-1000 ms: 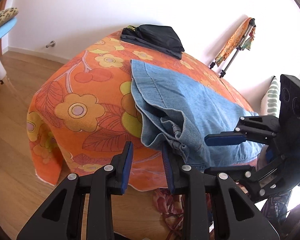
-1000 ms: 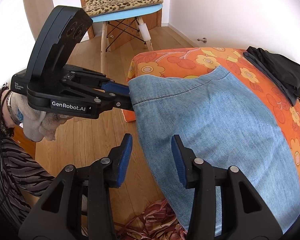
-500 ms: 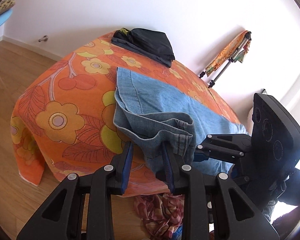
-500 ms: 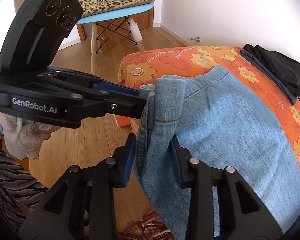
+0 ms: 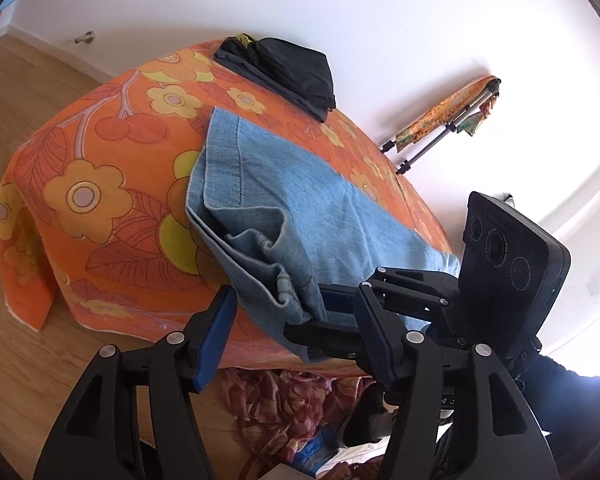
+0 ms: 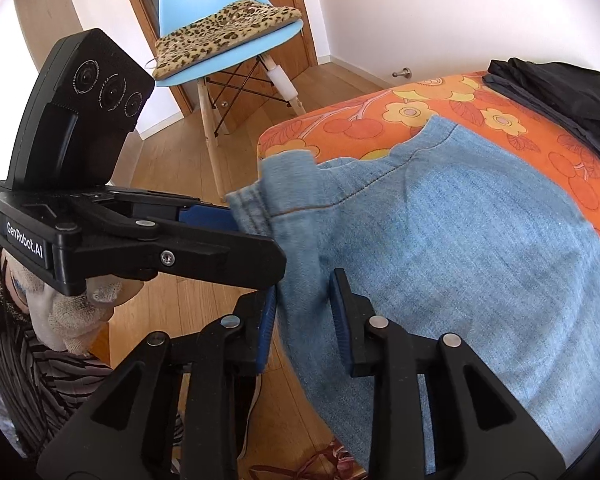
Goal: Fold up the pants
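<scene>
**At the near table edge: hem grip passed to the right**

At 6 o'clock on the table, pinched the bunched hem of the light-blue denim pants [image 6: 460, 260] in the right gripper [image 6: 304, 292], its jaws narrower on the cloth than half a second earlier. Spread the left gripper [image 5: 294, 300] wide meanwhile, with denim hanging loose between its fingers. Judged the hem ready to carry toward 12 o'clock. Left most of the pants flat on the orange flowered tablecloth [image 5: 100, 168], with a folded black garment [image 5: 284, 68] at 12 o'clock. Noted a blue chair with leopard cushion [image 6: 228, 20] at 11 o'clock, on wooden flooring [image 5: 20, 92].
</scene>
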{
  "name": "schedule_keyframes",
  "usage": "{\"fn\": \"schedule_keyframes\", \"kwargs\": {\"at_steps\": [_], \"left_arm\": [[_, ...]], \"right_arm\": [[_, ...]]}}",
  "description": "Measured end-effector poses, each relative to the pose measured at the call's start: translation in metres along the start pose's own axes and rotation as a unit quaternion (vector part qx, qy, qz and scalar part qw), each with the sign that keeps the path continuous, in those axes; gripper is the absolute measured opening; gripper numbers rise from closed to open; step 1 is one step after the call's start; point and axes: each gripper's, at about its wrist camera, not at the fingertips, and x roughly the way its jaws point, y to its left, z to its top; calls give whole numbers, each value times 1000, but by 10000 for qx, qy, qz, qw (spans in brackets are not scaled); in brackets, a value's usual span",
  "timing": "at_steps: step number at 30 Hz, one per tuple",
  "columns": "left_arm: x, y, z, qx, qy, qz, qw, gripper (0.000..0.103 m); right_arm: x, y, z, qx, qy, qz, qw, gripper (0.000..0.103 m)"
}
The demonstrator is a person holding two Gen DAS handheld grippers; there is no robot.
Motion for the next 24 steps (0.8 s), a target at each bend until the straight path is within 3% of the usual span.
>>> {"fn": "schedule_keyframes", "kwargs": {"at_steps": [8, 11, 12, 15, 18, 19, 24], "left_arm": [[0, 7, -1, -342, -36, 167, 9993, 61], [-3, 9, 1, -611, -346, 389, 9968, 60], [-3, 7, 1, -617, -414, 458, 9962, 57], [-2, -5, 2, -387, -560, 650, 9956, 18], [-2, -18, 1, -244, -687, 458, 9963, 16], [0, -23, 2, -134, -674, 464, 9966, 16], [16, -32, -2, 85, -511, 456, 9976, 15]], "right_arm": [[-31, -22, -19, 166, 81, 158, 9997, 35], [-47, -40, -10, 545, 4, 133, 9984, 47], [-50, -46, -4, 690, -9, 129, 9975, 52], [-57, -63, 20, 1207, 34, 184, 9925, 64], [-57, -74, 50, 1563, 208, 296, 9871, 66], [-54, -75, 60, 1567, 325, 360, 9865, 72], [-22, -61, 98, 1167, 1036, 222, 9875, 73]]}}
